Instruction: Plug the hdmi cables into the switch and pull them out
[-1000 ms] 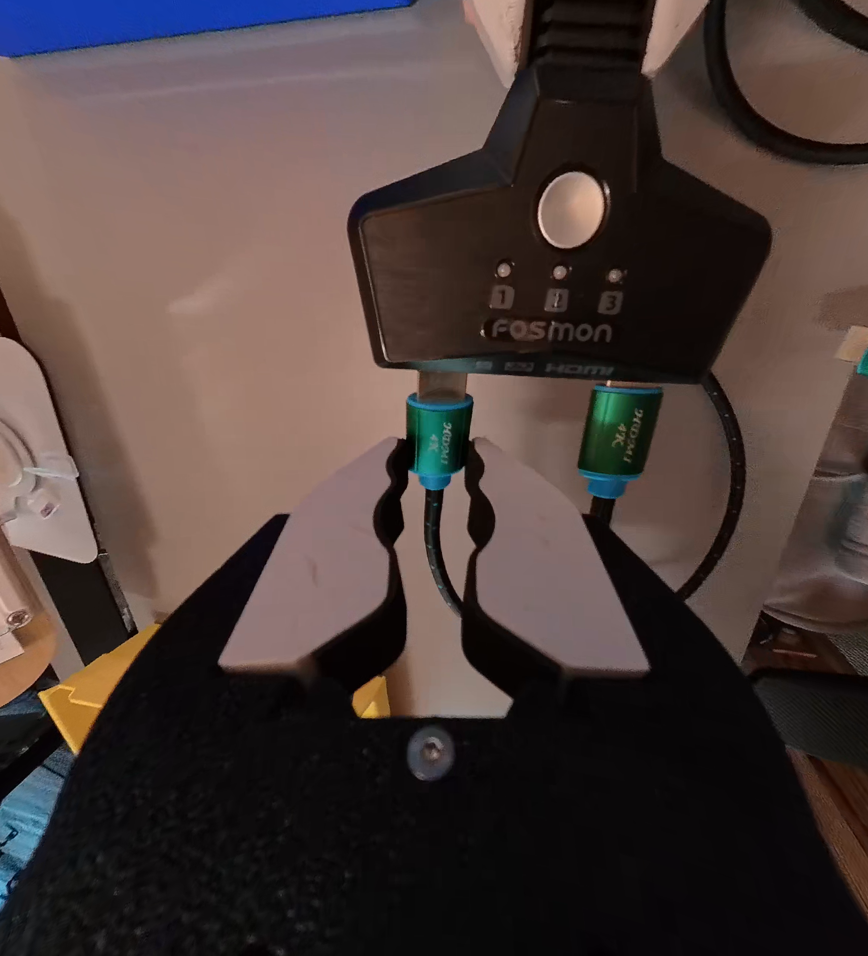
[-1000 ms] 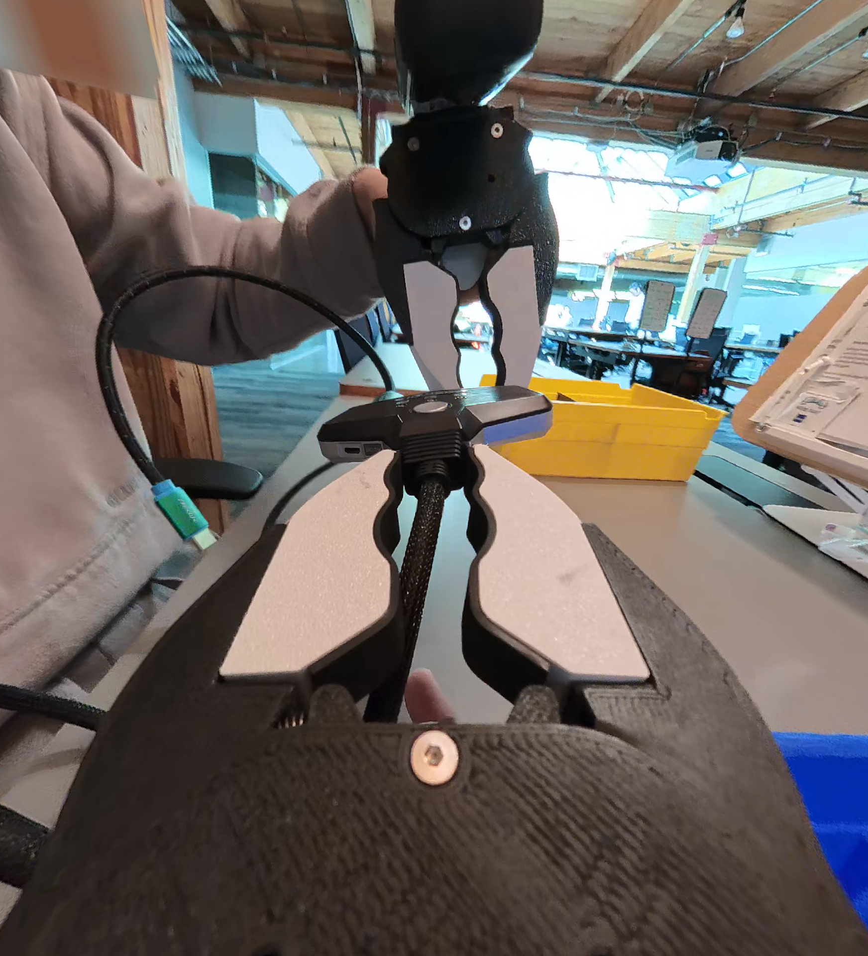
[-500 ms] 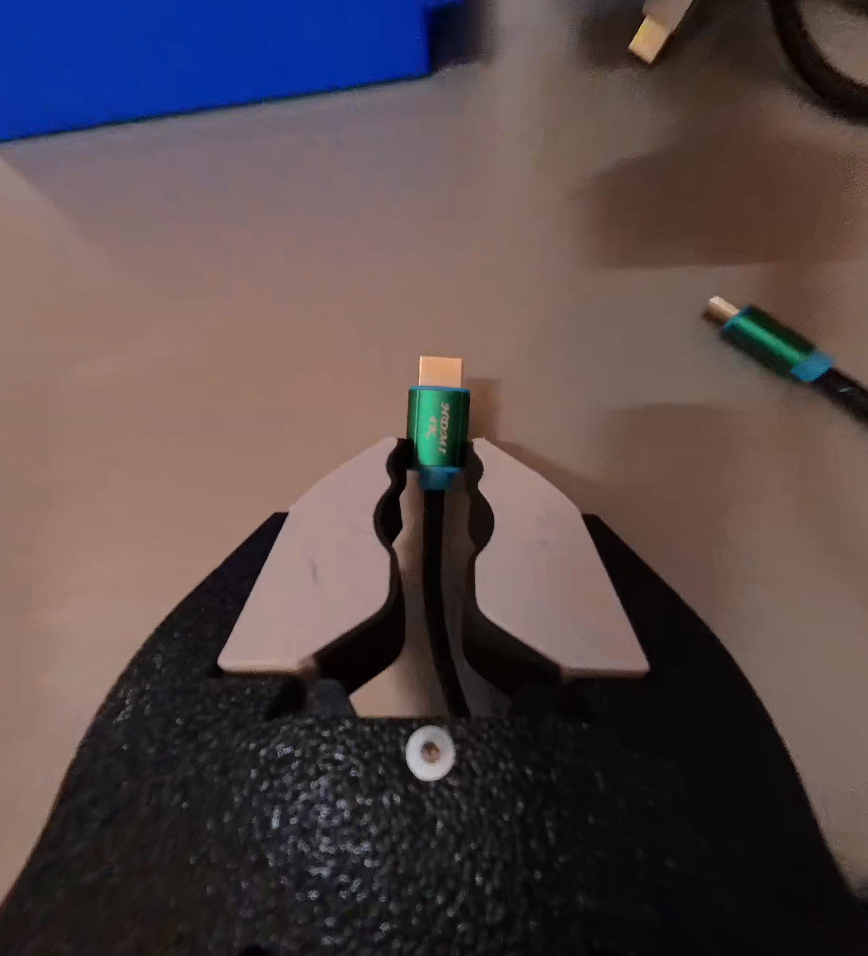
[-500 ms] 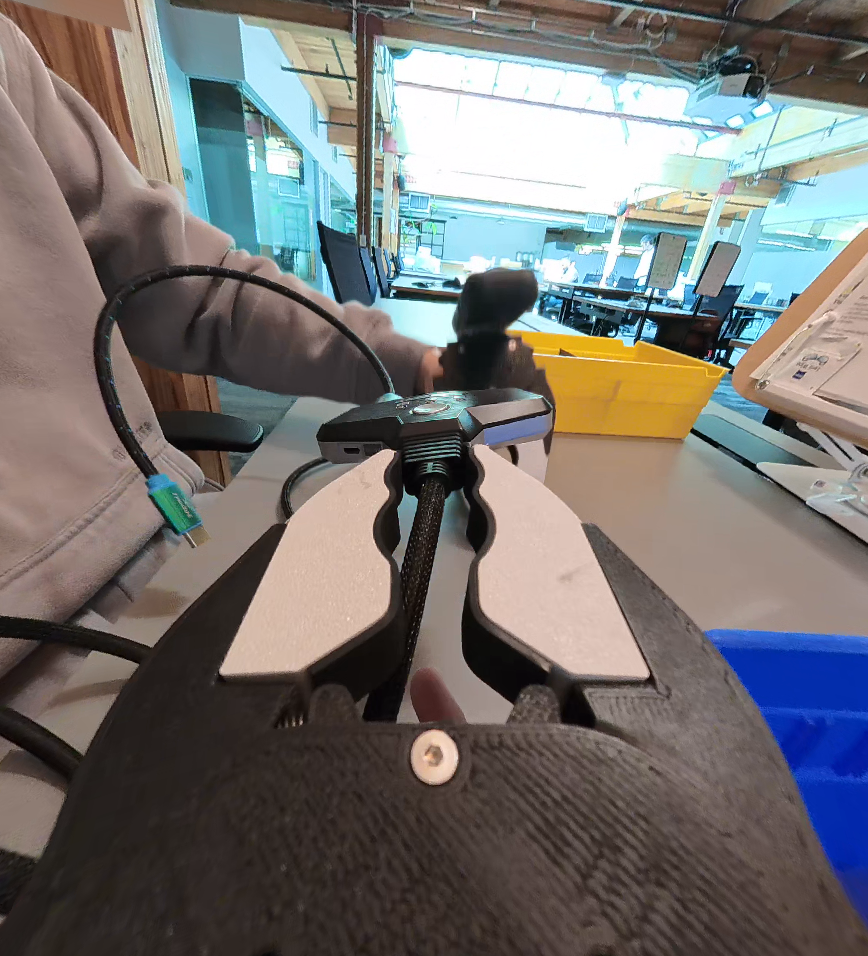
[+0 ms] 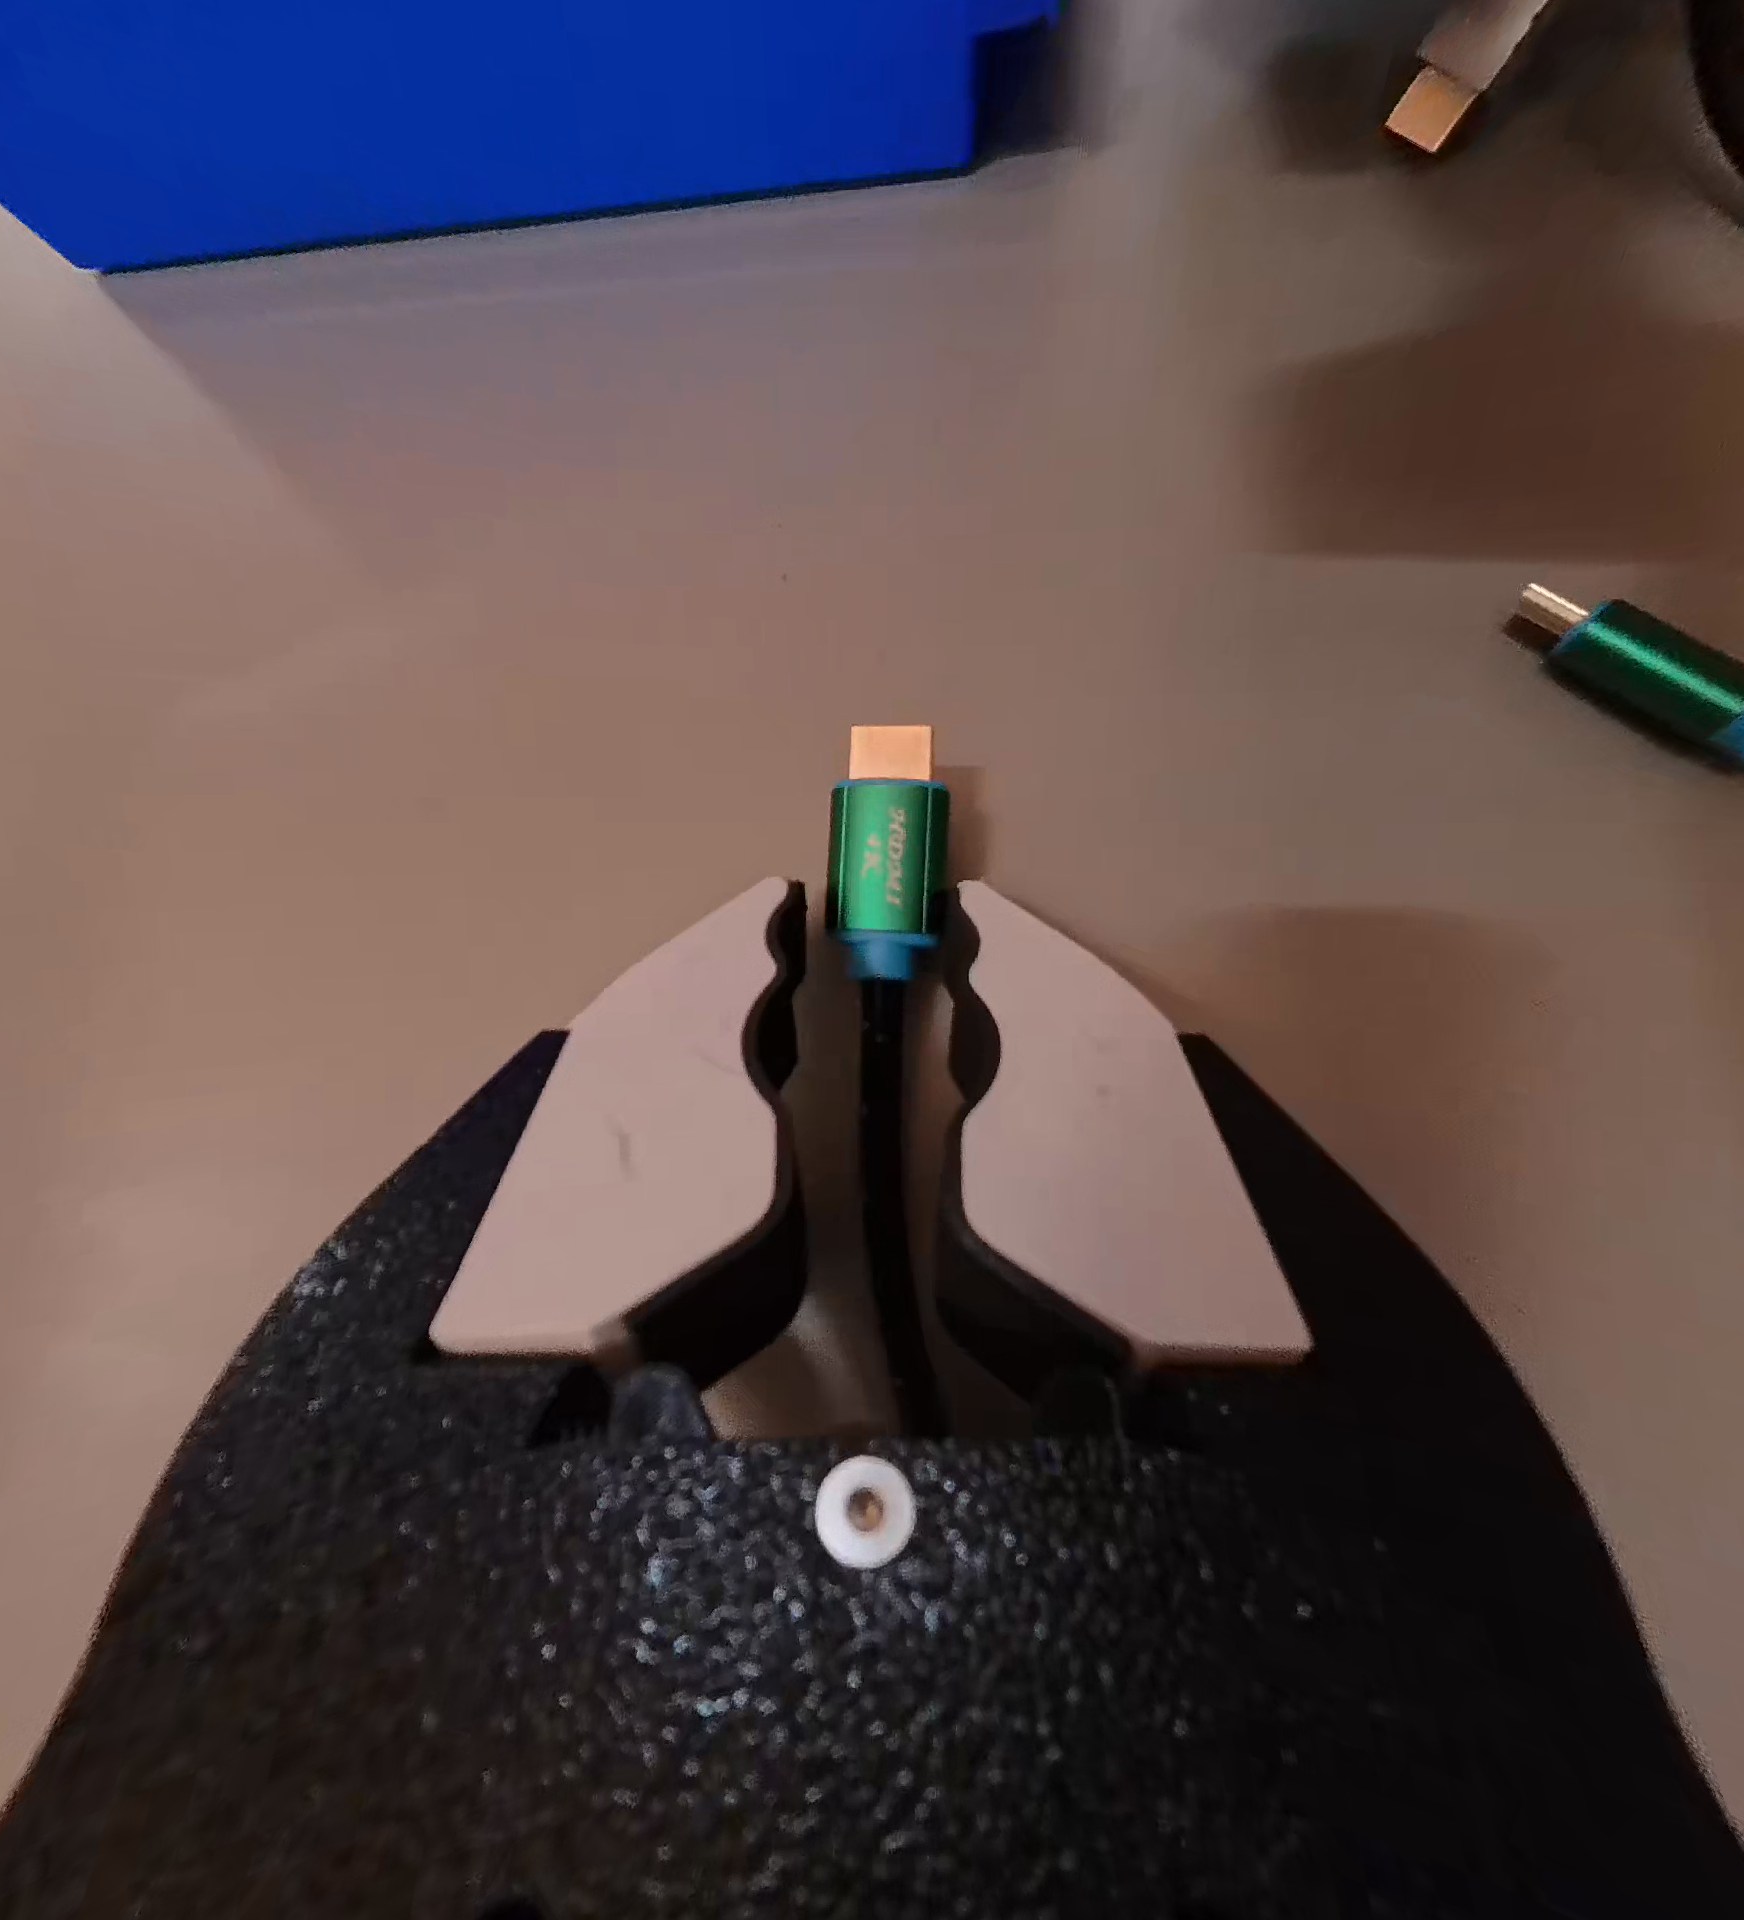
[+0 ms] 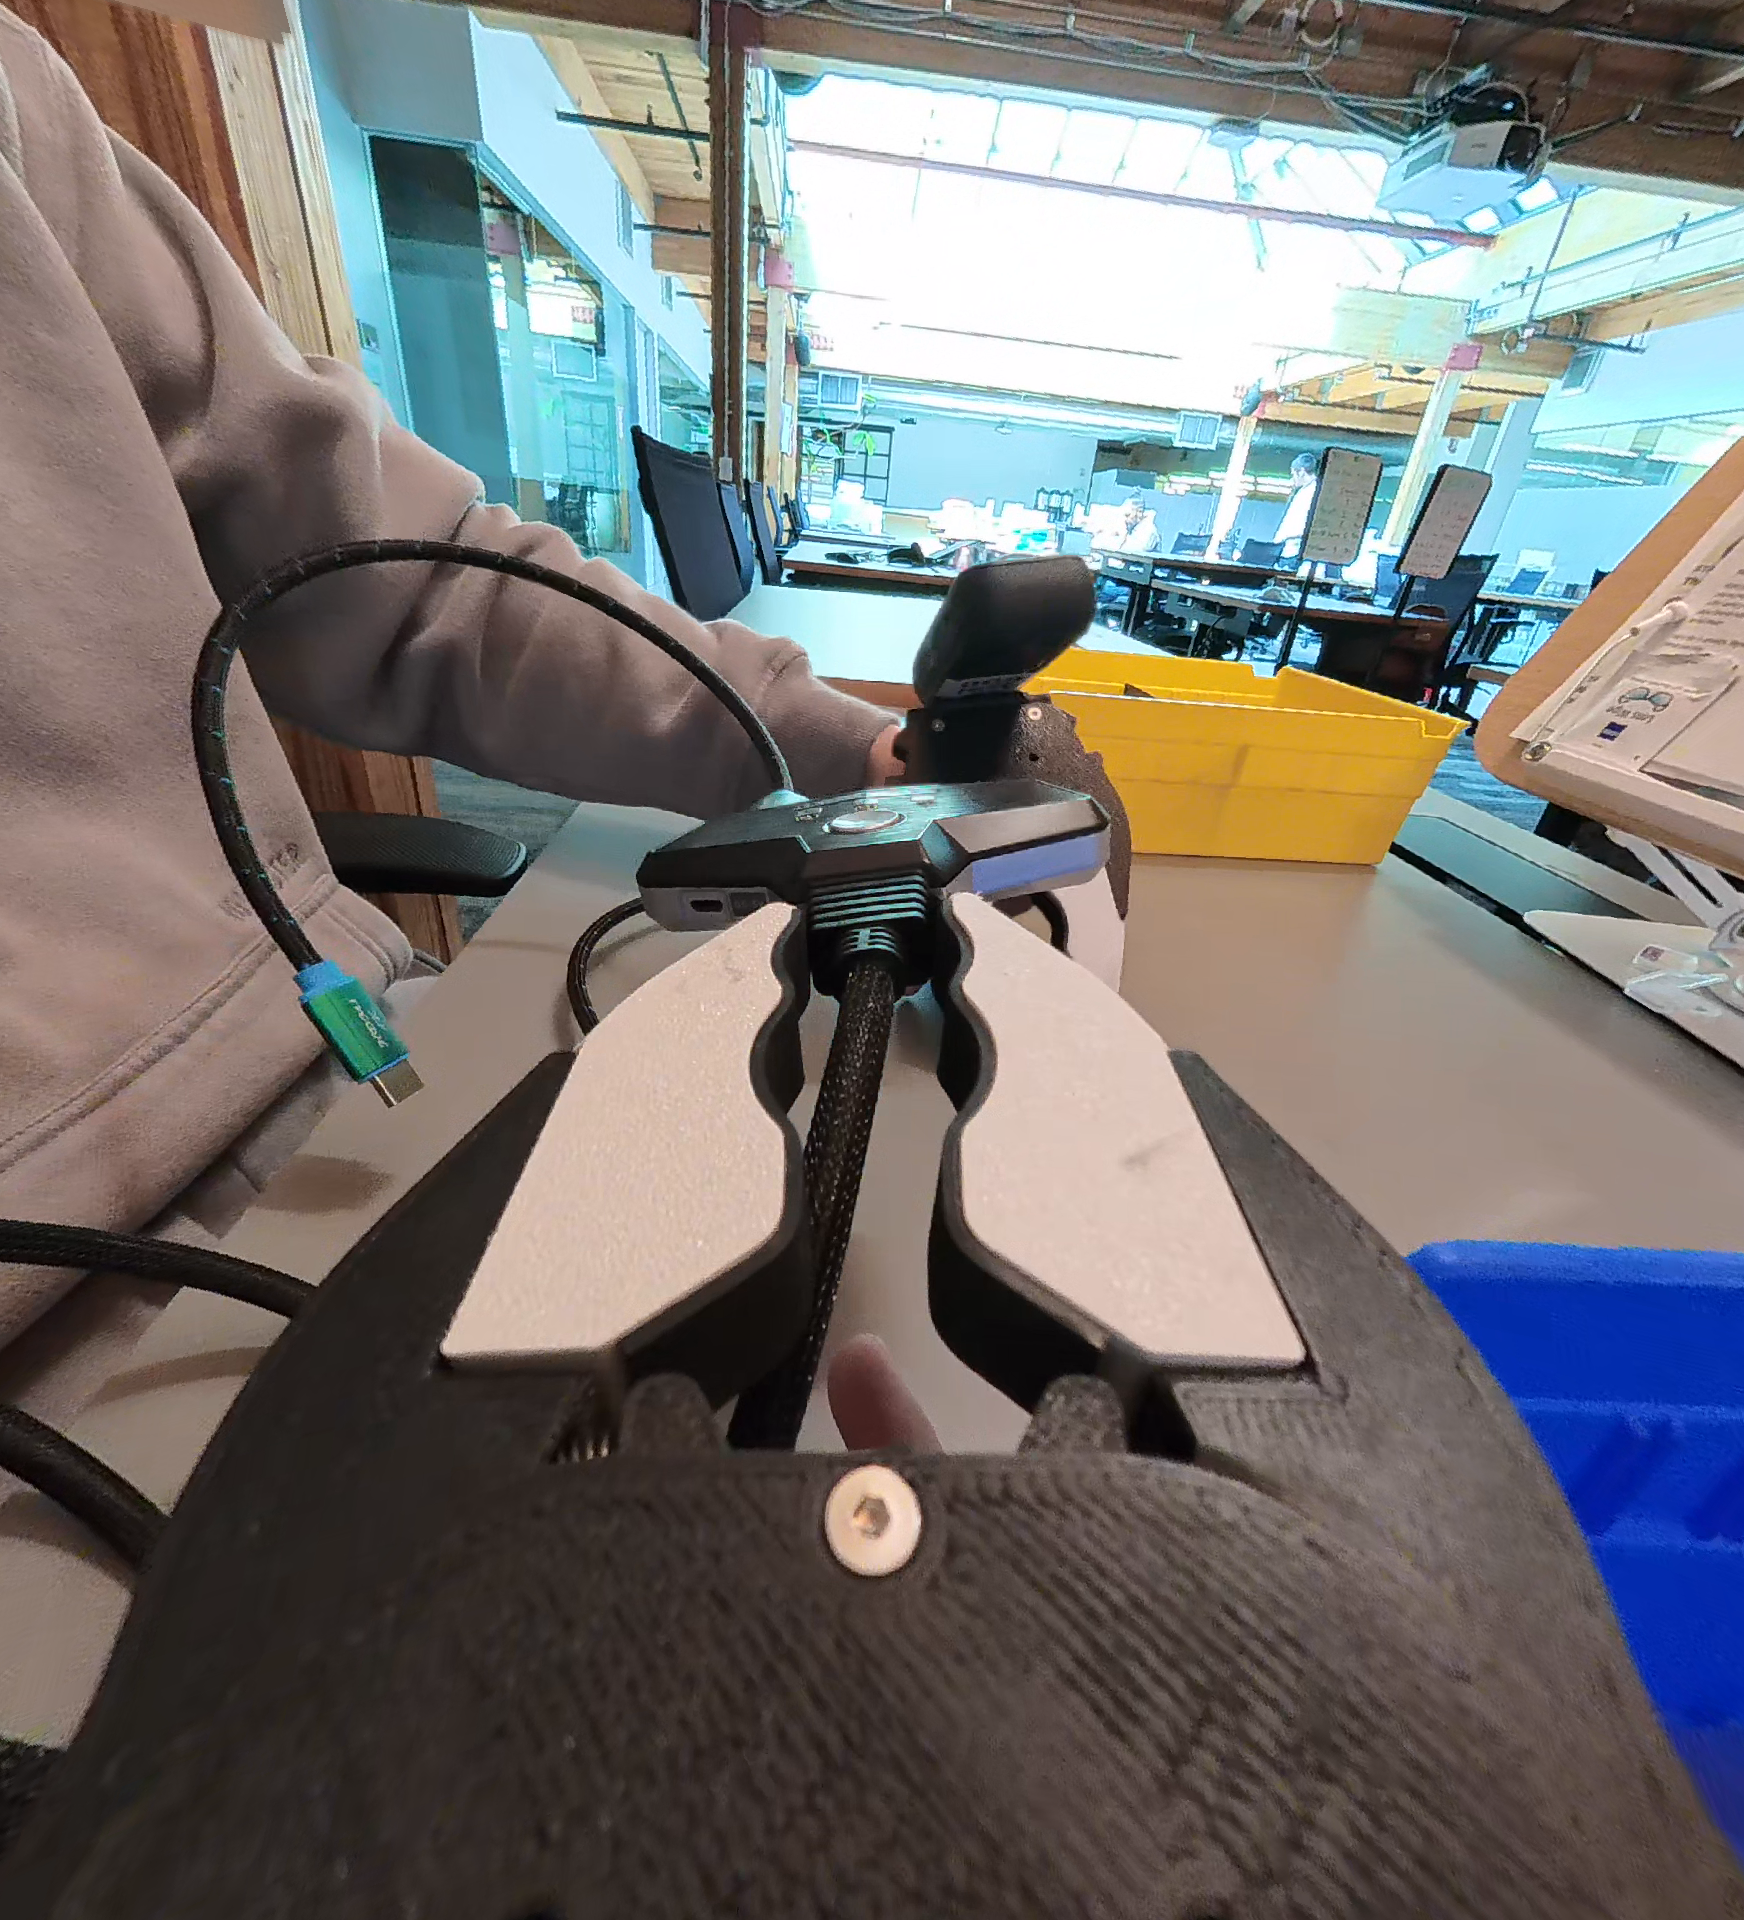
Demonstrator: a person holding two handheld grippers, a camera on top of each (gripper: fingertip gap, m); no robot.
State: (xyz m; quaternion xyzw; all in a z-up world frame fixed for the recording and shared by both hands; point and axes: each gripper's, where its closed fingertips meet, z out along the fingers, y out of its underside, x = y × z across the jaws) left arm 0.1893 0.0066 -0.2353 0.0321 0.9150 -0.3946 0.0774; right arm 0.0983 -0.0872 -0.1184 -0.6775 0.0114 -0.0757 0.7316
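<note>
My left gripper [image 5: 880, 894] is shut on a green HDMI plug [image 5: 887, 868] with a gold tip, holding it low over the grey table [image 5: 380, 623], pointing away from the switch. My right gripper [image 6: 873, 925] is shut on the ribbed neck of the black switch [image 6: 878, 831], holding it level above the table. The left gripper's black body [image 6: 1003, 727] shows behind the switch. A second green plug [image 5: 1668, 675] lies on the table to the right. A third green plug [image 6: 354, 1029] dangles from a looping braided cable [image 6: 224, 675]. The switch's far ports are hidden.
A blue bin [image 5: 432, 104] stands at the table's edge; it also shows in the right wrist view [image 6: 1626, 1455]. A yellow bin [image 6: 1242, 769] sits behind the switch. A clipboard stand with papers [image 6: 1678, 675] is at the right. A person's grey sleeve [image 6: 120, 623] fills the left.
My left gripper pulled its green plug out of the switch and dropped down to the table with it. My right gripper still holds the switch in place.
</note>
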